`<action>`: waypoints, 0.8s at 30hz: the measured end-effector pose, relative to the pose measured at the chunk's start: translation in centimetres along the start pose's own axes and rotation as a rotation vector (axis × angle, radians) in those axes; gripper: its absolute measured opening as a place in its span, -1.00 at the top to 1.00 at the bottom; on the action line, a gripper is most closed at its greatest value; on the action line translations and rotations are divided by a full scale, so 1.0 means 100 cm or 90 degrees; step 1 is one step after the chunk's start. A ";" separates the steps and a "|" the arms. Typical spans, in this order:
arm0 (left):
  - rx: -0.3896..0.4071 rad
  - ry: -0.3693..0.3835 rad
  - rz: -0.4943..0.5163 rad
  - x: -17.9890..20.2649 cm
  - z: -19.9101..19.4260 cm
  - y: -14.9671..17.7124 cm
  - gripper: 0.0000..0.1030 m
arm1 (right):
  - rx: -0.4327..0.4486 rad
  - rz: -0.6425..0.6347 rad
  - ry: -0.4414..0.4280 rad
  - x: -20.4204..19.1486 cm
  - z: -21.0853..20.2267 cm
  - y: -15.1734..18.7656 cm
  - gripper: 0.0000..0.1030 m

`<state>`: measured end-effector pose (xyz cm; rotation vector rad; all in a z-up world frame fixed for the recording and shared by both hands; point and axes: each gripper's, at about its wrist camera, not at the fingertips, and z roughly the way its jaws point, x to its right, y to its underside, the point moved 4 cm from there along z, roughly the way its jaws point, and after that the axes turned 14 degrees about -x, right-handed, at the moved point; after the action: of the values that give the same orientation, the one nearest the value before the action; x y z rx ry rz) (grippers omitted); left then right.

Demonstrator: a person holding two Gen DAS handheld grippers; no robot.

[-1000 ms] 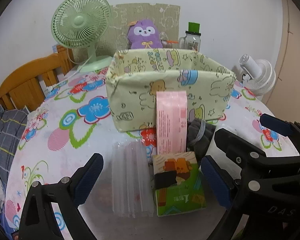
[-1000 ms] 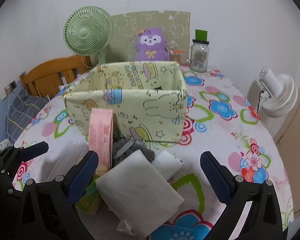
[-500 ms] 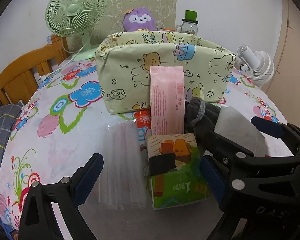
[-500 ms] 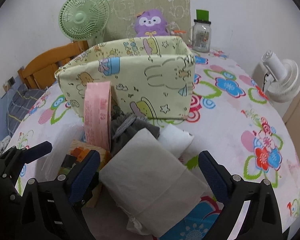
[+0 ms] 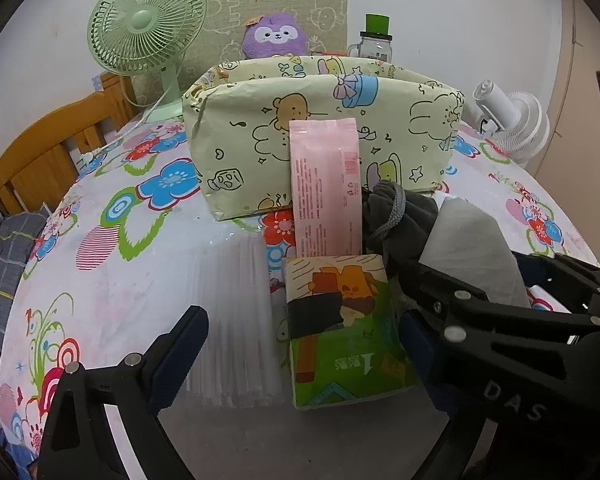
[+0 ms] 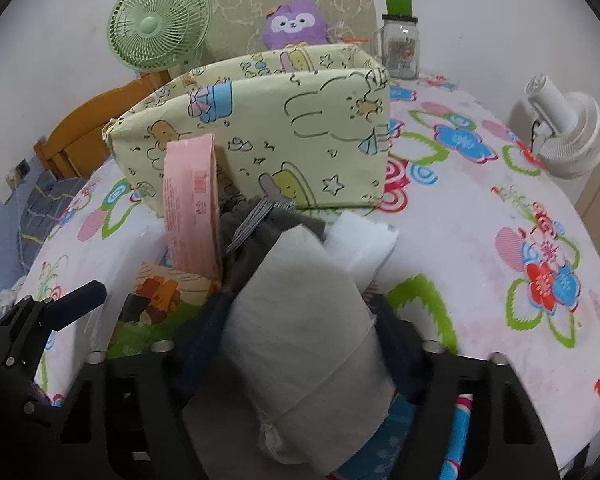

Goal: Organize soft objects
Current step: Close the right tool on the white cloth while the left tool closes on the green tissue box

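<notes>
From the left wrist camera, the left gripper (image 5: pixel 300 344) hangs low over the flower-print tablecloth (image 5: pixel 112 280) with its jaws spread wide. Between its blue-padded fingers lie a clear plastic sleeve of white straws (image 5: pixel 236 324) and, just beside it, a green soft tissue pack with a cartoon print (image 5: pixel 344 336). A tall pink plastic packet (image 5: pixel 326 188) stands upright against the pale-yellow fabric storage box with cartoon animals (image 5: pixel 324 148). To the right, a dark grey drawstring pouch (image 5: pixel 396 216) touches a white folded soft pack (image 5: pixel 472 248), with the black frame of the right gripper across it.

From the right wrist camera, the right gripper (image 6: pixel 300 332) has its jaws closed narrowly on the white folded soft pack (image 6: pixel 304 344), pinching its sides; the fingertips are blurred, so the contact looks firm but is hard to judge. Behind the pack lie the grey pouch (image 6: pixel 268 228) and a small white cloth bundle (image 6: pixel 360 244), in front of the yellow box (image 6: pixel 300 132).
</notes>
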<state>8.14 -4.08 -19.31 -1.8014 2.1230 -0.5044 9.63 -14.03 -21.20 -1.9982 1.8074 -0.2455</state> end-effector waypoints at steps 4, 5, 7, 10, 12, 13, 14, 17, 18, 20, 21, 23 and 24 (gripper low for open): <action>-0.002 -0.009 0.003 0.003 0.000 0.002 -0.88 | 0.002 -0.008 0.010 0.000 -0.002 0.003 -0.06; -0.001 -0.008 0.002 0.004 -0.001 0.002 -0.88 | 0.003 -0.008 0.011 0.000 -0.003 0.003 -0.04; 0.002 -0.006 -0.003 0.003 -0.003 0.002 -0.88 | 0.007 -0.006 0.011 0.001 -0.006 0.004 0.02; 0.007 -0.007 -0.012 0.001 -0.006 0.003 -0.88 | 0.014 -0.001 0.013 0.004 -0.010 0.005 0.06; 0.012 -0.011 -0.015 0.000 -0.009 0.003 -0.88 | 0.018 0.003 0.012 0.005 -0.013 0.005 0.08; 0.013 -0.013 -0.016 0.000 -0.010 0.003 -0.88 | 0.020 0.003 0.011 0.004 -0.014 0.005 0.10; 0.016 -0.016 -0.016 0.000 -0.011 0.003 -0.88 | 0.021 0.002 0.011 0.004 -0.015 0.005 0.11; 0.024 -0.019 -0.015 0.000 -0.015 0.004 -0.88 | 0.026 -0.001 0.013 0.003 -0.018 0.006 0.14; 0.026 -0.019 -0.015 0.001 -0.016 0.004 -0.88 | 0.029 0.000 0.013 0.003 -0.019 0.006 0.15; 0.032 -0.020 -0.014 0.002 -0.018 0.004 -0.88 | 0.032 0.001 0.014 0.004 -0.021 0.005 0.16; 0.034 -0.020 -0.013 0.003 -0.020 0.003 -0.88 | 0.034 0.002 0.014 0.004 -0.023 0.005 0.17; 0.039 -0.019 -0.012 0.004 -0.021 0.003 -0.86 | 0.038 0.003 0.016 0.005 -0.025 0.006 0.17; 0.041 -0.017 -0.010 0.005 -0.022 0.003 -0.81 | 0.039 0.003 0.017 0.006 -0.026 0.006 0.17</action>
<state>6.80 -4.43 -17.53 -1.7814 2.0528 -0.5436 8.12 -15.17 -19.18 -1.9577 1.7980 -0.3237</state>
